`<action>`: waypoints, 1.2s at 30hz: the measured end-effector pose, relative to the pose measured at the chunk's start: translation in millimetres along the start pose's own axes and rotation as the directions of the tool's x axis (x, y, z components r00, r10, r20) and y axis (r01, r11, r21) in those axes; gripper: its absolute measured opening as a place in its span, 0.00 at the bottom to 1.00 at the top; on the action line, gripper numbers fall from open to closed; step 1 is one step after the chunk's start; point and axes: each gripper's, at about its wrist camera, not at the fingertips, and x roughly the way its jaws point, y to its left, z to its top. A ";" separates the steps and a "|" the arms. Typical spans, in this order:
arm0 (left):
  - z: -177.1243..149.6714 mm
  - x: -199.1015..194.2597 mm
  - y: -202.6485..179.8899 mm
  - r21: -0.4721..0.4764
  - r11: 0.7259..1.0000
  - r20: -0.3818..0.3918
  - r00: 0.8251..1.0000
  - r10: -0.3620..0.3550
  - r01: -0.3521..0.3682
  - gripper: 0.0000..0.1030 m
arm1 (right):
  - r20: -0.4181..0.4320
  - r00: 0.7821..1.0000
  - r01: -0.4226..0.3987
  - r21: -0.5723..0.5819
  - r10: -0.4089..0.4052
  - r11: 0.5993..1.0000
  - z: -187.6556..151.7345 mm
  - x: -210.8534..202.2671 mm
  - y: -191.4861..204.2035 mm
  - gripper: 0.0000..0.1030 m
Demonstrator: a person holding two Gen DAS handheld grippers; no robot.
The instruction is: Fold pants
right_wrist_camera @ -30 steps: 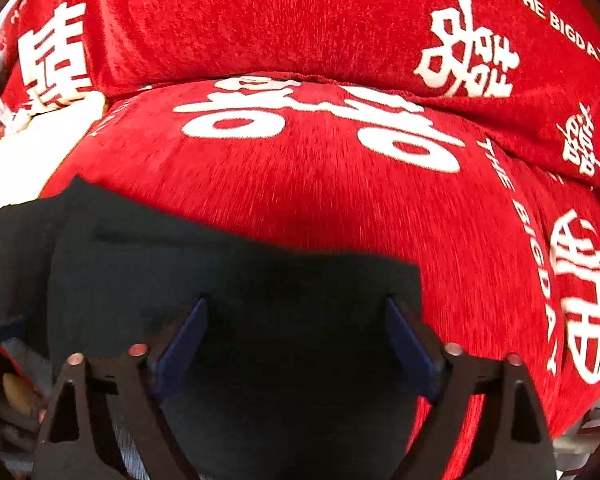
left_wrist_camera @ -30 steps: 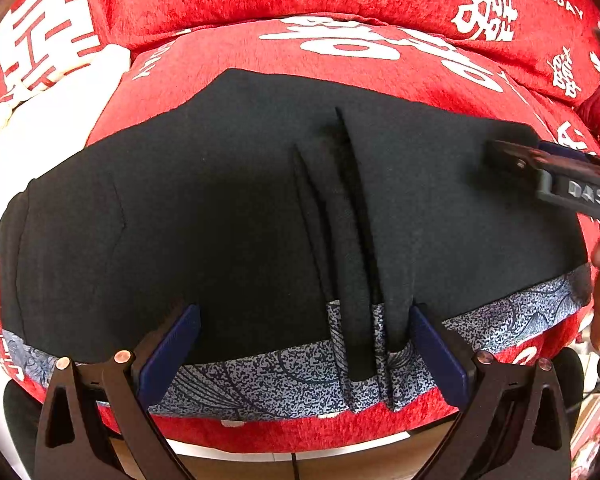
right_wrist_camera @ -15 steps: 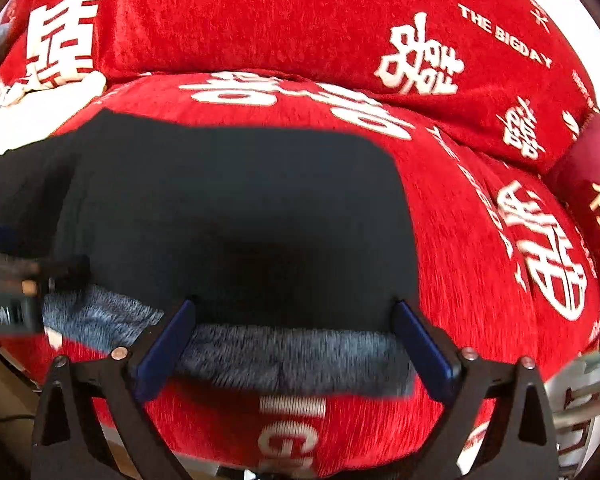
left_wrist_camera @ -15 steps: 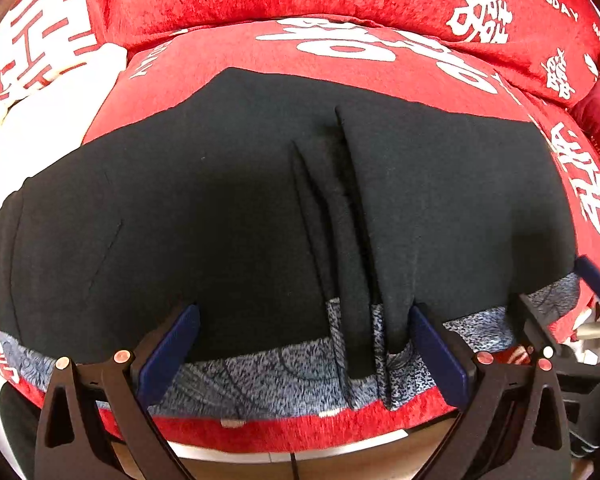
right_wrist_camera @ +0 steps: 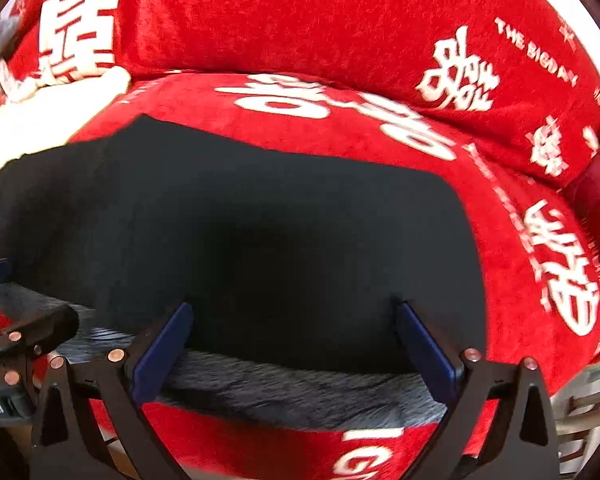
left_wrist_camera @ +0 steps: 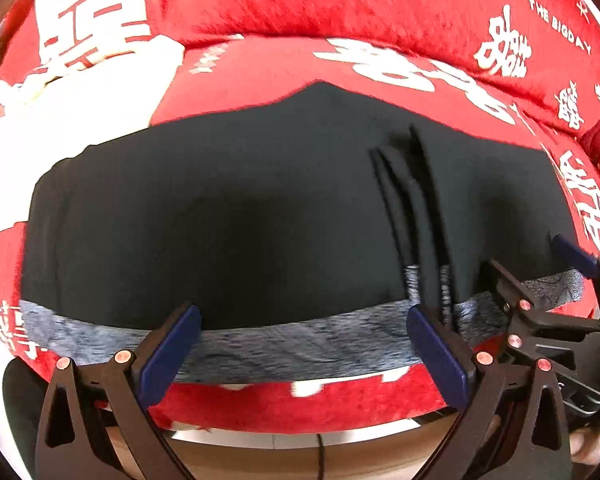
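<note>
Black pants (left_wrist_camera: 240, 216) lie flat across a red sofa seat, with a grey-blue patterned waistband (left_wrist_camera: 284, 344) along the near edge and a few raised pleats (left_wrist_camera: 416, 208) right of centre. My left gripper (left_wrist_camera: 304, 340) is open over the waistband, just above it. My right gripper (right_wrist_camera: 292, 340) is open over the right end of the waistband (right_wrist_camera: 300, 388); it also shows at the right edge of the left wrist view (left_wrist_camera: 548, 276). The pants fill the right wrist view (right_wrist_camera: 260, 232). Neither gripper holds anything.
The red sofa seat cushion (left_wrist_camera: 260, 60) and backrest (right_wrist_camera: 300, 12) carry white characters. A white cloth (left_wrist_camera: 72, 104) lies on the left, beyond the pants. The sofa's front edge (left_wrist_camera: 300, 404) drops to a wooden floor (left_wrist_camera: 300, 460) under my grippers.
The right gripper pulled back from over the black fabric to the waistband at the near edge. The left gripper shifted left along the waistband, so the pleats now sit to its right.
</note>
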 end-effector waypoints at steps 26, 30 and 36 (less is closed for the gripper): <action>-0.5 11.0 231.1 -0.359 0.931 -0.037 0.998 0.059 -0.068 1.00 | 0.016 0.996 -0.078 -0.282 0.086 0.956 23.1 15.5 139.8 1.00; -6.2 5.5 257.9 -0.399 0.917 -0.012 1.000 -0.027 0.020 1.00 | 0.014 0.991 -0.125 -0.260 0.133 0.957 37.0 1.1 140.6 1.00; -12.9 8.6 294.2 -0.427 0.900 -0.005 0.995 -0.101 0.089 1.00 | 0.042 0.972 -0.190 -0.445 0.232 0.875 28.0 -21.9 176.5 1.00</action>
